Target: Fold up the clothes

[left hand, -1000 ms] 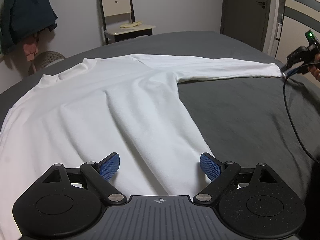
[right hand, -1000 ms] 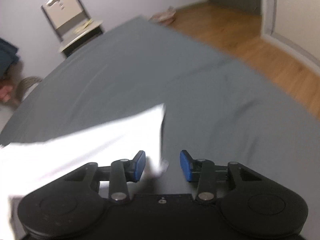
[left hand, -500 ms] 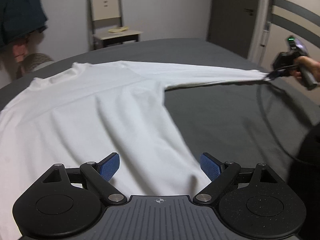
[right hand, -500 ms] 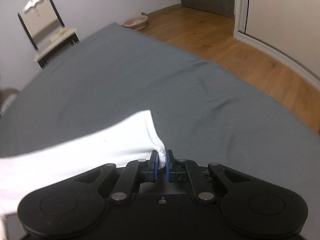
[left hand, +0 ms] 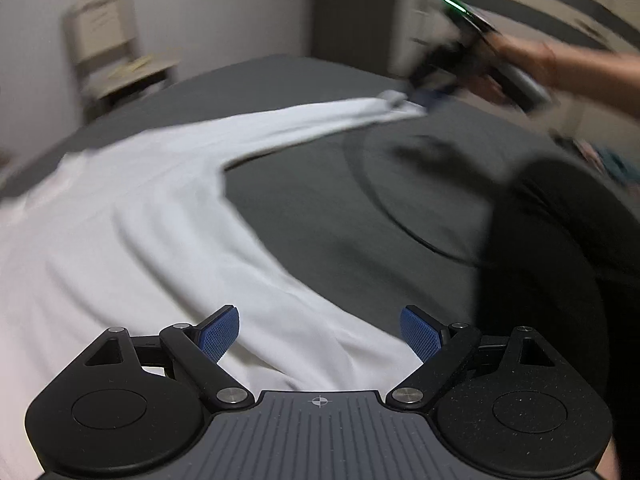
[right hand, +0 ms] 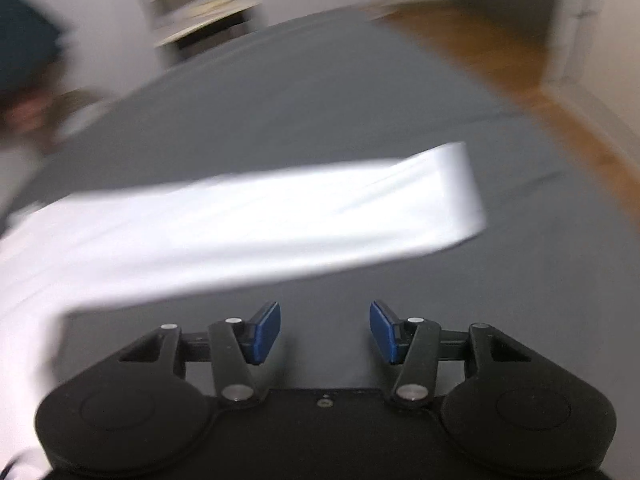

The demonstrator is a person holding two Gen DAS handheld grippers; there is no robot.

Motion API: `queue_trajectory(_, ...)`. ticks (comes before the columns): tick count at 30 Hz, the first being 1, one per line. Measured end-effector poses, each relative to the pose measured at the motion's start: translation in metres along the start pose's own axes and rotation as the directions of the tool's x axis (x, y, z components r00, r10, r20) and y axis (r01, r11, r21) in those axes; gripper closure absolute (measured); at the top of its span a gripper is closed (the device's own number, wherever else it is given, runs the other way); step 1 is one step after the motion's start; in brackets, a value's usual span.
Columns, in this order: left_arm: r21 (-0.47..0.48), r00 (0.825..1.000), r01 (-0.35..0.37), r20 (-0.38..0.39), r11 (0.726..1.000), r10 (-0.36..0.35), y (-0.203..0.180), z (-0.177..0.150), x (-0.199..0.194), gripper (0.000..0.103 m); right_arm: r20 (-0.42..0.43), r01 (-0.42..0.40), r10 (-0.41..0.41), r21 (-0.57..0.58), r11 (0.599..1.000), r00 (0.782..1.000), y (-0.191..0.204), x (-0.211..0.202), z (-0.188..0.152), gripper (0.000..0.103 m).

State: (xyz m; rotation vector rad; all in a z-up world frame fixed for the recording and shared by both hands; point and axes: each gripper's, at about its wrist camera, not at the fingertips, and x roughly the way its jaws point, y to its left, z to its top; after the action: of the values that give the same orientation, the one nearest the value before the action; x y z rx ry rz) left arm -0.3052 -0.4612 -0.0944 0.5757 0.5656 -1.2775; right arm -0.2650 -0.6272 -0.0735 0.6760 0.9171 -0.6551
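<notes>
The shirt [left hand: 120,240] is lying spread on the grey bed [left hand: 320,208], its body filling the left of the left wrist view, so the cloth is lying open rather than heaped. It is rippling in soft ridges there. No fold is showing in the part in view.

The left gripper [left hand: 320,334] is hovering low over the shirt's near edge. Its fingers [left hand: 218,334] are standing wide apart with cloth below them and nothing pinched. That looks like a stance kept ready at the hem while the other side is being worked.

The sleeve [left hand: 300,124] is running from the body rightward across the bed, drawn out long and nearly straight. Likely this is to take out slack so that it can be laid or folded cleanly. Blur is hiding whether it is resting fully on the bed.

At the far right, the right gripper [right hand: 325,328] is sitting just behind the cuff [right hand: 460,192]. Its own view is showing the fingers spread with only bare bed between them, so it is gripping nothing. In the left wrist view a hand [left hand: 520,64] is holding it close to the sleeve's end.
</notes>
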Motion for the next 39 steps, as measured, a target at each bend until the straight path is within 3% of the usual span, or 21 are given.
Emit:
queue_trajectory(1,0.03,1.0,0.012,-0.002,0.999,-0.012,-0.004,-0.001,-0.005,0.01,-0.04,-0.084,0.083,-0.029,0.996,0.996,0.018,-0.006,-0.011,0.054)
queue_trajectory(2,0.06,1.0,0.025,-0.004,0.998,-0.025,-0.008,-0.002,-0.009,0.002,-0.081,-0.169,0.164,-0.055,0.984,0.983,0.037,-0.011,-0.021,0.054)
queue_trajectory(3,0.09,0.999,0.037,-0.007,0.995,-0.037,-0.012,-0.002,-0.014,0.001,-0.123,-0.239,0.228,-0.083,0.967,0.966,0.054,-0.016,-0.032,0.054)
queue_trajectory(7,0.197,0.999,0.035,0.019,0.98,-0.04,-0.034,-0.005,-0.022,0.001,-0.257,-0.386,0.329,-0.216,0.897,0.909,0.118,-0.032,-0.077,0.054)
queue_trajectory(8,0.223,0.999,0.03,0.029,0.974,-0.037,-0.04,-0.006,-0.023,0.001,-0.241,-0.416,0.368,-0.198,0.887,0.898,0.124,-0.04,-0.083,0.055)
queue_trajectory(10,0.353,0.999,-0.012,0.04,0.935,-0.003,-0.058,-0.011,-0.022,0.001,-0.162,-0.504,0.483,-0.14,0.852,0.861,0.125,-0.066,-0.09,0.056)
queue_trajectory(12,0.473,0.997,-0.067,0.054,0.878,0.047,-0.072,-0.018,-0.017,0.001,-0.064,-0.592,0.589,-0.096,0.8,0.806,0.123,-0.096,-0.094,0.056)
queue_trajectory(14,0.586,0.989,-0.141,0.053,0.798,0.136,-0.089,-0.023,-0.005,0.002,0.039,-0.655,0.66,-0.092,0.75,0.75,0.114,-0.131,-0.095,0.056)
queue_trajectory(15,0.632,0.99,-0.134,0.045,0.763,0.136,-0.096,-0.026,-0.001,0.002,0.085,-0.679,0.685,-0.095,0.728,0.723,0.108,-0.147,-0.095,0.055)
queue_trajectory(17,0.717,0.991,-0.113,0.028,0.688,0.134,-0.109,-0.031,0.007,0.002,0.138,-0.684,0.694,-0.121,0.72,0.706,0.095,-0.173,-0.094,0.055)
queue_trajectory(19,0.752,0.99,-0.105,0.016,0.651,0.142,-0.12,-0.033,0.018,0.007,0.167,-0.665,0.679,-0.142,0.734,0.715,0.089,-0.192,-0.101,0.055)
queue_trajectory(21,0.777,0.981,-0.119,-0.002,0.618,0.192,-0.125,-0.033,0.032,0.038,0.172,-0.649,0.668,-0.159,0.744,0.724,0.086,-0.204,-0.106,0.055)
queue_trajectory(23,0.793,0.975,-0.119,-0.02,0.597,0.221,-0.129,-0.033,0.044,0.049,0.164,-0.635,0.659,-0.176,0.752,0.734,0.087,-0.208,-0.114,0.055)
queue_trajectory(25,0.765,0.979,-0.098,-0.039,0.636,0.198,-0.128,-0.029,0.047,0.067,0.156,-0.62,0.647,-0.19,0.761,0.747,0.087,-0.207,-0.122,0.055)
queue_trajectory(27,0.658,0.982,-0.121,-0.031,0.744,0.186,-0.114,-0.017,0.04,0.1,0.146,-0.605,0.634,-0.2,0.77,0.759,0.087,-0.205,-0.129,0.055)
queue_trajectory(30,0.456,0.984,-0.164,0.012,0.875,0.178,-0.089,0.002,0.021,0.1,0.112,-0.594,0.617,-0.181,0.784,0.779,0.086,-0.19,-0.138,0.055)
queue_trajectory(32,0.307,0.979,-0.201,0.07,0.93,0.189,-0.069,0.011,-0.003,0.1,0.065,-0.565,0.578,-0.151,0.811,0.813,0.088,-0.17,-0.137,0.055)
queue_trajectory(34,0.166,0.972,-0.223,0.116,0.96,0.206,-0.05,0.018,-0.029,0.1,0.003,-0.519,0.523,-0.121,0.846,0.852,0.092,-0.145,-0.134,0.055)
queue_trajectory(36,0.034,0.96,-0.24,0.158,0.97,0.232,-0.034,0.016,-0.055,0.1,-0.06,-0.469,0.466,-0.094,0.878,0.883,0.097,-0.12,-0.13,0.055)
queue_trajectory(37,-0.039,0.953,-0.247,0.169,0.968,0.251,-0.028,0.014,-0.065,0.1,-0.093,-0.45,0.443,-0.073,0.89,0.892,0.1,-0.106,-0.128,0.055)
queue_trajectory(39,-0.188,0.94,-0.269,0.163,0.945,0.3,-0.014,0.008,-0.08,0.1,-0.16,-0.439,0.435,0.006,0.898,0.886,0.108,-0.076,-0.122,0.055)
